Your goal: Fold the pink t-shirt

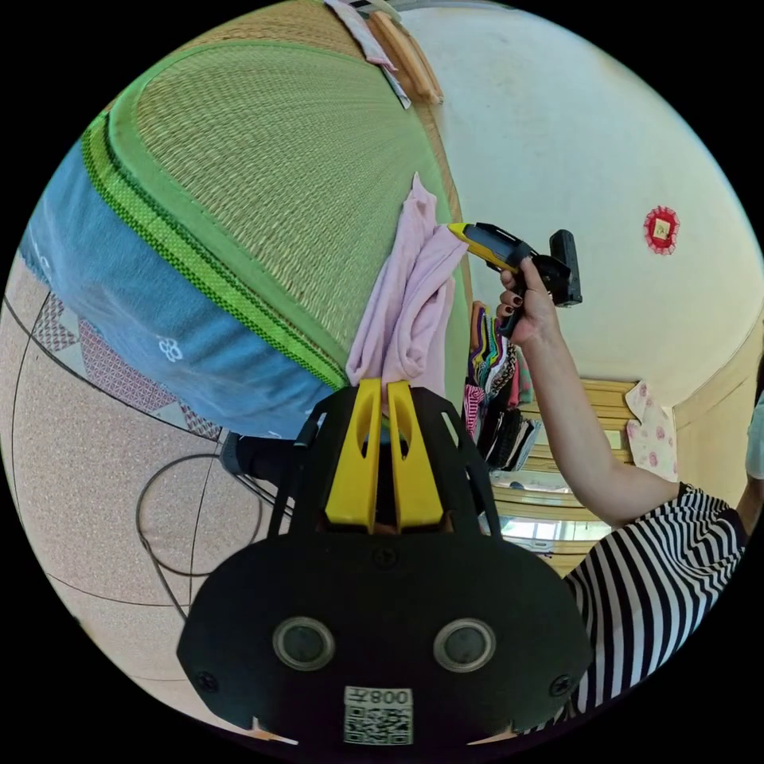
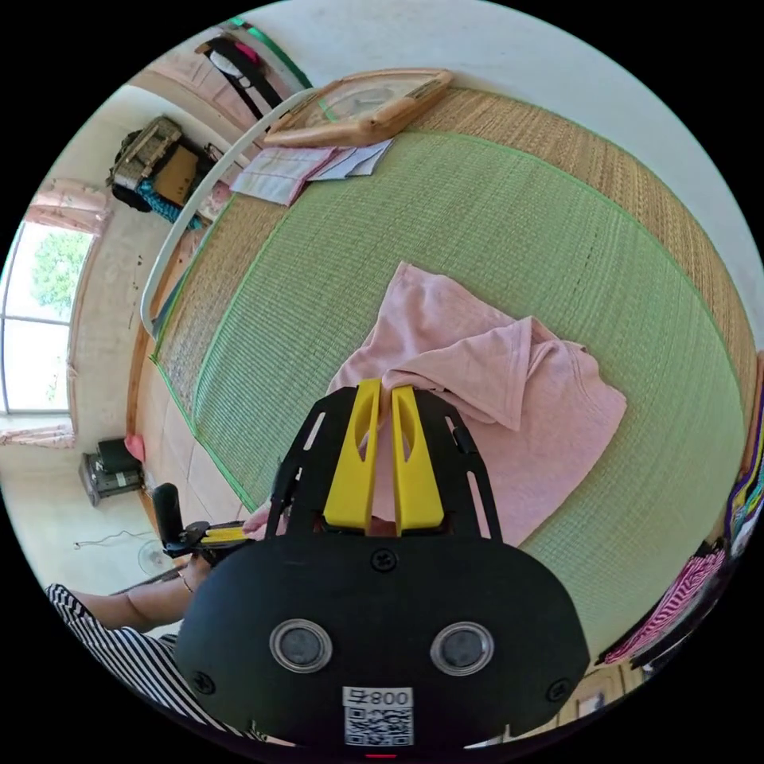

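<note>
I see a bed covered by a green woven mat (image 2: 517, 231). The pink t-shirt (image 2: 509, 398) lies partly folded near the mat's middle; papers (image 2: 302, 171) and a wooden-framed clock (image 2: 362, 103) rest at its far edge.

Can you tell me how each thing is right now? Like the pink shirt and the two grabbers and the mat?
pink t-shirt: partly folded, rumpled, lying on the mat, pinched at two edges.
left gripper: shut on the pink t-shirt.
right gripper: shut on the pink t-shirt.
green mat: spread flat under the shirt.
papers: lying flat at the mat's far end.
</note>
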